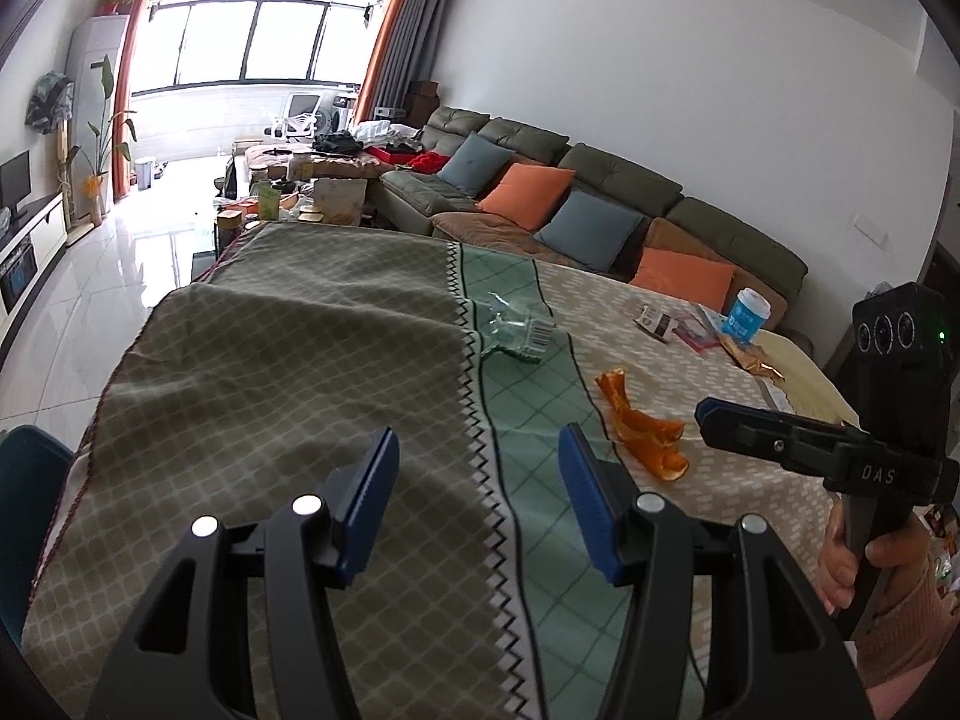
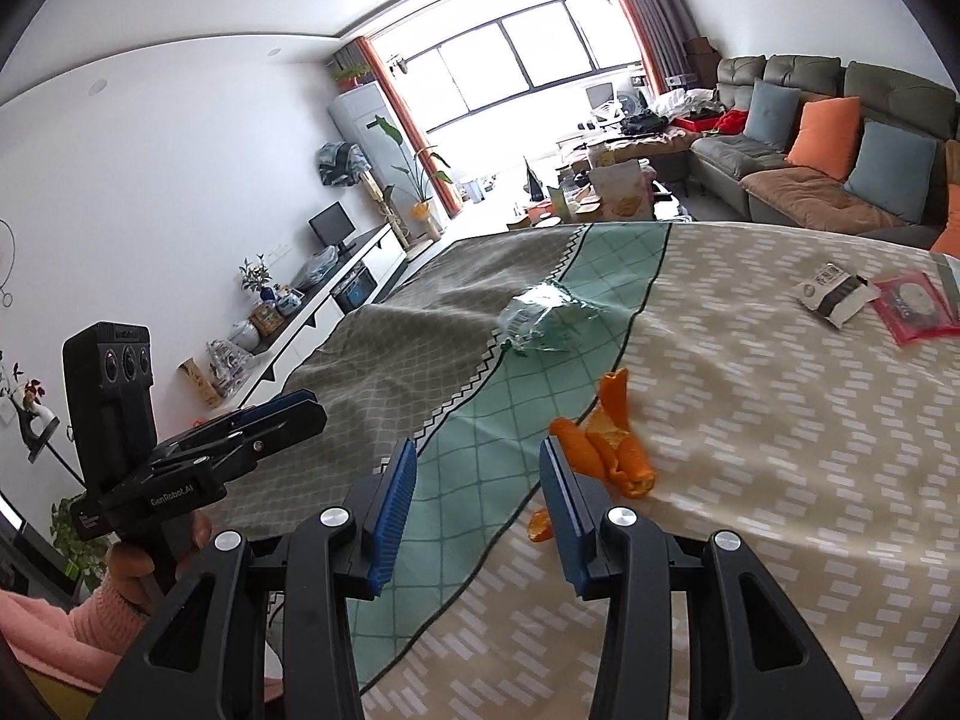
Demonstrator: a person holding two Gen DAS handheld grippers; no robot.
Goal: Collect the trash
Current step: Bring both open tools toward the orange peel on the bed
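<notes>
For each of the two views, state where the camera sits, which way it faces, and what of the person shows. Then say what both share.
Left wrist view: sits on the left gripper, faces along the table toward the sofa; shows its own open fingers, the right gripper and holding hand.
Right wrist view: sits on the right gripper, faces toward the window; shows open fingers, the left gripper, a pink sleeve.
Shared: orange peel, crumpled clear plastic wrapper, tablecloth.

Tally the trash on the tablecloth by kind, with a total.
Orange peel: 1 pile
Crushed clear bottle: 1
White wrapper: 1
Pink packet: 1
Blue tub: 1
Gold wrapper: 1
Total: 6
</notes>
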